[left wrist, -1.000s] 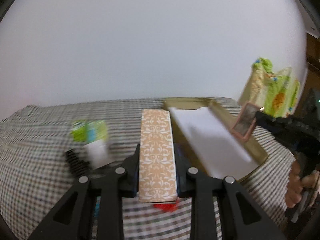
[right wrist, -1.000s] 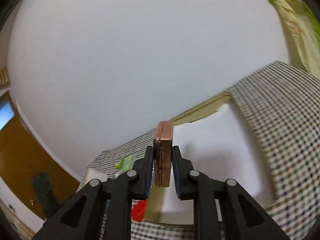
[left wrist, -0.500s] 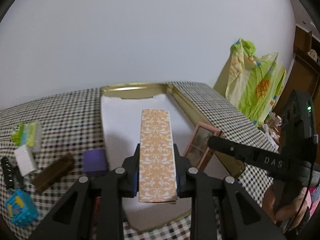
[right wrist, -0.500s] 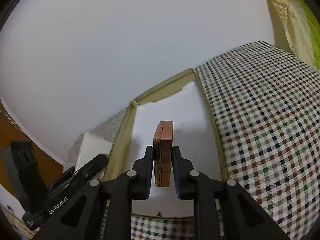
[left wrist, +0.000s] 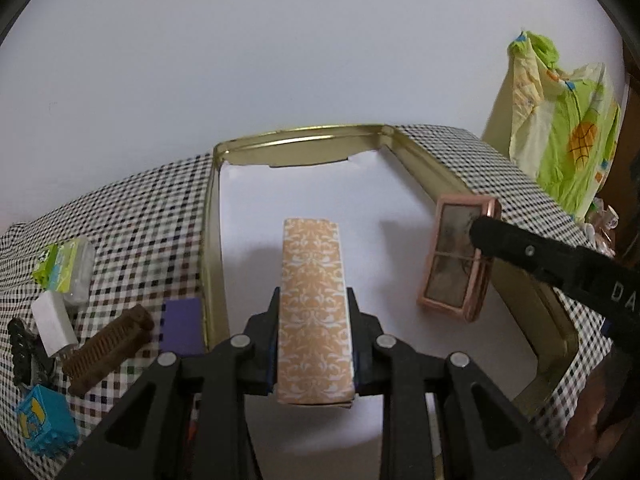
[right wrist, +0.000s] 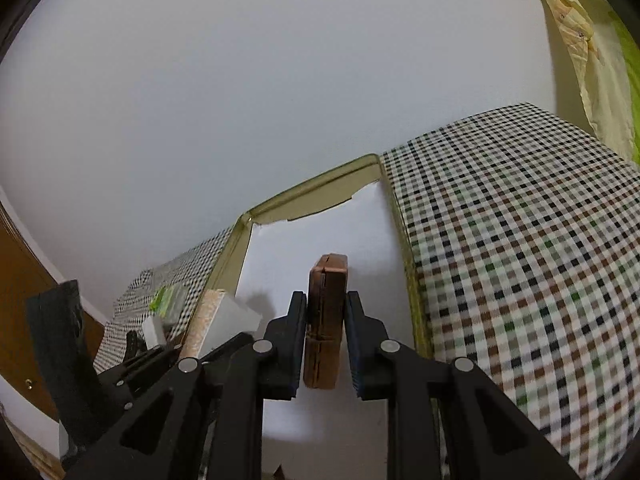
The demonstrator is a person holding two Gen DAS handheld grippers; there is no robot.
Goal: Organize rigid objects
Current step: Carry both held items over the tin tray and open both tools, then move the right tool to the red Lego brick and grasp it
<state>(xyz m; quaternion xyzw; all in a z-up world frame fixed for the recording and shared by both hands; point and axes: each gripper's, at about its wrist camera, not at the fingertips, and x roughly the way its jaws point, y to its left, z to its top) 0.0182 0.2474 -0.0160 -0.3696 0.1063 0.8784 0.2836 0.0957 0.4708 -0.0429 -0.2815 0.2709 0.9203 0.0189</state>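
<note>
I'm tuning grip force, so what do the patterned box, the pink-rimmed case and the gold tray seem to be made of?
Patterned box: likely printed cardboard, matte, with sharp folded edges.
Pink-rimmed case: probably plastic or metal with a rose-gold sheen; the face looks like a glossy window, and a seam shows along its edge.
Gold tray: apparently thin metal, its rim showing bright glints, lined with white paper.

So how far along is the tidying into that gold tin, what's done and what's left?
Nothing lies in the gold tin yet. In hand: the left gripper grips the orange patterned box and the right gripper the pink case, both over the tin. Left on the checked cloth: brown comb, purple block, white block, blue toy.
</note>
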